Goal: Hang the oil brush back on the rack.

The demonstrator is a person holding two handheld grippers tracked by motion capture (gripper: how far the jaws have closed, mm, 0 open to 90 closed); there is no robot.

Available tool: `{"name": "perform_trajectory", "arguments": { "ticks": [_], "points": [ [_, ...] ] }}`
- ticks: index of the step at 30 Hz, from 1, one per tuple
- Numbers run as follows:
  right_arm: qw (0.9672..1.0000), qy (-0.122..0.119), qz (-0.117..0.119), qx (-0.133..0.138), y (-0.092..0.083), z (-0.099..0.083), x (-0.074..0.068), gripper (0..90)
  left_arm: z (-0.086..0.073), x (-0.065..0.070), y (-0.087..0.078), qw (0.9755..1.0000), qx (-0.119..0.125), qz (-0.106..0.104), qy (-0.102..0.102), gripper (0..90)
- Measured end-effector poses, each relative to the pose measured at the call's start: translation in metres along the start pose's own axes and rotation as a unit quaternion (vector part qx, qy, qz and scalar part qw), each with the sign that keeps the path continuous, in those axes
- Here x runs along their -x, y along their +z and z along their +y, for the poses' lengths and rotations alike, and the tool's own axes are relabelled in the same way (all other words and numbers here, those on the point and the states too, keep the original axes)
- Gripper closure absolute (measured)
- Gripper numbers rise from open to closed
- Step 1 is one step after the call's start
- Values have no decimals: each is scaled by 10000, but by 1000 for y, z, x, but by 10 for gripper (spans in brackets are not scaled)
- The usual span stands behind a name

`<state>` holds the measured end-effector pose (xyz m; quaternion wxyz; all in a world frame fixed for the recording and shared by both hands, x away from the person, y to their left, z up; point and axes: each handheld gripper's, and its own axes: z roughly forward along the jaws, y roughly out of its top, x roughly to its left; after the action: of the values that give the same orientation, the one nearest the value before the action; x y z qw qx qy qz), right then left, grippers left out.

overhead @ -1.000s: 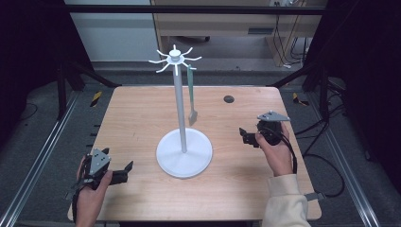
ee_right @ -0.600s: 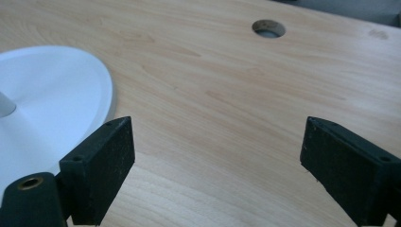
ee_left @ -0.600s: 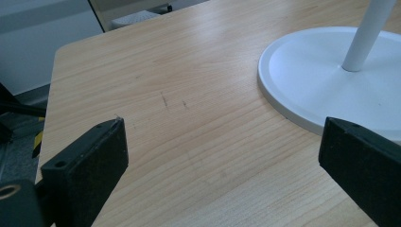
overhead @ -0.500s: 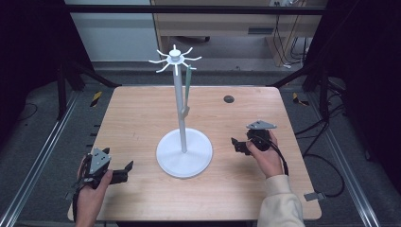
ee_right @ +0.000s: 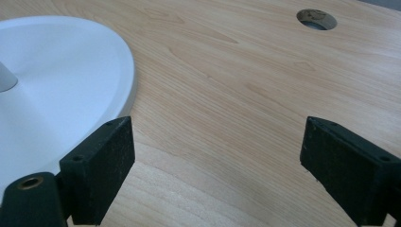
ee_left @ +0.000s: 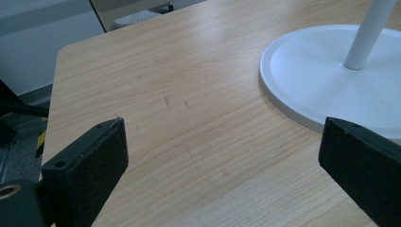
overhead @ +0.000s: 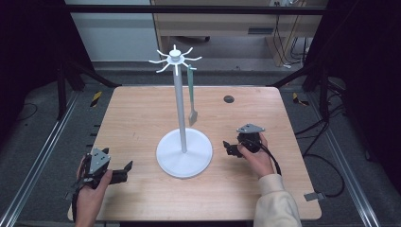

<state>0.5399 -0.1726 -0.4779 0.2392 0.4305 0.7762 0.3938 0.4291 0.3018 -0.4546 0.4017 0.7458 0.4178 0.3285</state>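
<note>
The left gripper sits low over the near left corner of the table, held in the left hand, with a grey plate on top. Its jaws stand wide apart with nothing between them; in the left gripper view bare wood shows in the gap, and the stand's white base lies ahead of the jaws and past the right-hand one, well apart from the tips.

The stand rises at mid table: a round white base, a thin upright pole, and a crown of short curved hooks on top. It holds one thing: a grey-green spatula hanging from a hook on the pole's right side. Its long axis runs vertical, handle up at the hook, blade pointing down and clear of the base. No writing or brand can be read anywhere.

The right gripper rests just right of the base, held in the right hand, its jaws pointing left toward the base. They too are spread wide and grip nothing. In the right gripper view the base lies ahead of and beside the left-hand jaw, bare wood fills the gap, and a small round hole in the table lies far ahead, off toward the right-hand jaw.
</note>
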Motion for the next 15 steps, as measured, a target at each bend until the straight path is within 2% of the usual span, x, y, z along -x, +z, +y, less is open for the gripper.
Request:
{"name": "perform_trajectory", "arguments": {
  "ticks": [3,7,15],
  "points": [
    [9999,1,82,66,3,-1,-3,109,0,0,1,10000,-5,6,0,18],
    [9998,13,219,20,8,-2,-6,107,0,0,1,10000,-10,14,14,18],
    [9996,9,271,-47,12,-1,-15,104,0,0,1,10000,-2,14,33,18]
  ]
}}
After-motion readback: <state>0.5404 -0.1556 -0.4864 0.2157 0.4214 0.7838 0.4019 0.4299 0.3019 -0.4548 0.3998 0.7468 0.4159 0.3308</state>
